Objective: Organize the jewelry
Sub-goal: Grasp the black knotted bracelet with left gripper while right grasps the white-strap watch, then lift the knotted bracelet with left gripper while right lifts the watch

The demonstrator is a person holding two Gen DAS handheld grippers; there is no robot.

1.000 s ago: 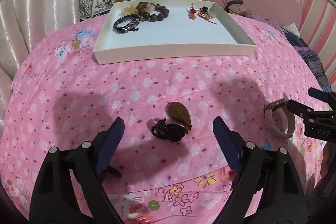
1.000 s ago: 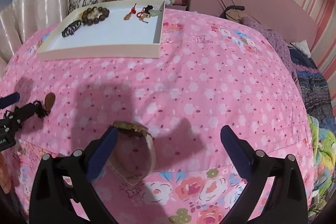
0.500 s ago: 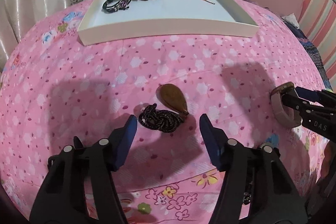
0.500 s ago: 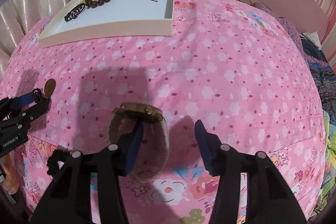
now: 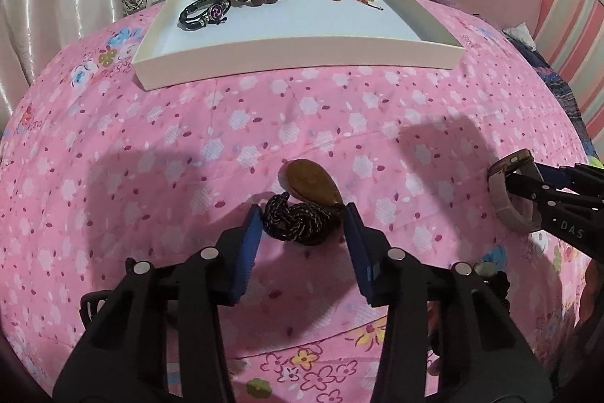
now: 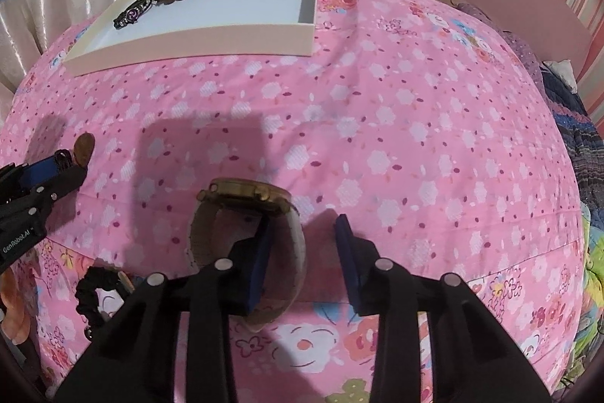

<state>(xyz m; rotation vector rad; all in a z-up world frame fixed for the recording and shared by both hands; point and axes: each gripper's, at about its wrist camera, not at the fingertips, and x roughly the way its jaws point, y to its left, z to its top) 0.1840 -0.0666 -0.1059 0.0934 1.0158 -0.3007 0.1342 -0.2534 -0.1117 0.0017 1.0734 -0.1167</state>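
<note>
We have both grippers down on the pink bedspread (image 5: 264, 123). Left gripper (image 5: 302, 214): jaws closing around the black cord (image 5: 298, 220) of the brown pendant (image 5: 311, 182), pads not yet pressing. Right gripper (image 6: 302, 233): jaws closing, one finger inside the watch (image 6: 245, 195) loop, strap wall between them, not clamped. Tray (image 5: 302, 57) sits at the bedspread's far edge. Risks: the cord bunches and slips out, leaving the pendant dangling; the soft strap may fold or roll free.
</note>
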